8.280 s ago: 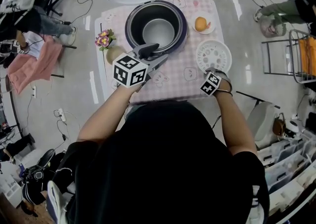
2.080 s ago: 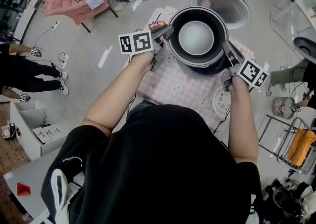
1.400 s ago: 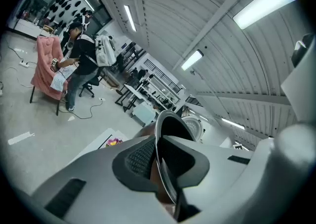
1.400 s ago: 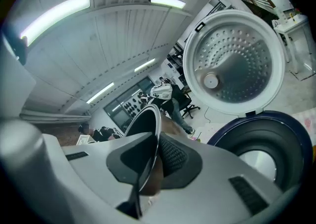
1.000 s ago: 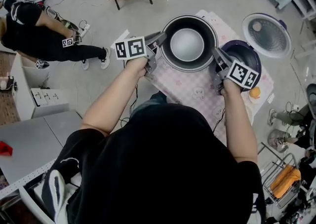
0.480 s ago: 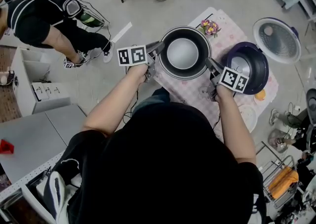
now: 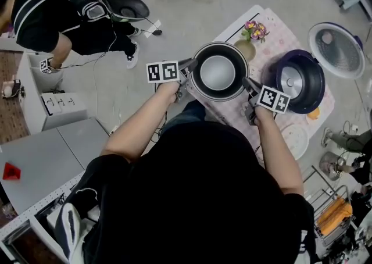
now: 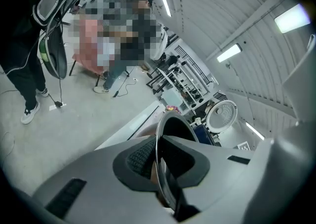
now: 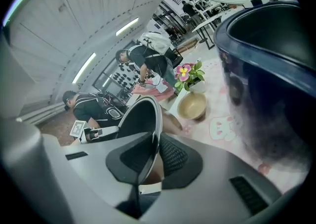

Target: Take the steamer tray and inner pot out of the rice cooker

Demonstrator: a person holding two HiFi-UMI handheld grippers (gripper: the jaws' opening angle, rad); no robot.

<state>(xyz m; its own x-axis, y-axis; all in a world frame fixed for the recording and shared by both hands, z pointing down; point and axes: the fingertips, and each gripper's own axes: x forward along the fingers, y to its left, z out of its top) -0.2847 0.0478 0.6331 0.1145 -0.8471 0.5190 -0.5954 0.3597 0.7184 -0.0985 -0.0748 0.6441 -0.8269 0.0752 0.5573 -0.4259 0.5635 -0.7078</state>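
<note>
Dark round metal inner pot (image 7: 218, 72), clear of the purple rice cooker (image 7: 311, 91), rim clamped by left gripper (image 7: 187, 68) and right gripper (image 7: 251, 88) jaws. Next: lower it level onto pink checked tabletop (image 7: 278, 31).

Head view looks steeply down on the table (image 7: 279, 31); both gripper views sit close at opposite sides of the shared pot (image 7: 218, 72).

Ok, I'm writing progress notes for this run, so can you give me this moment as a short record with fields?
inner pot: out of the cooker, gripped by its rim on opposite sides
left gripper: shut on the pot's rim
right gripper: shut on the pot's rim
rice cooker: empty, lid open, on the pink checked cloth
steamer tray: already out, lying on the cloth beside the cooker
pot set down: cannot tell
</note>
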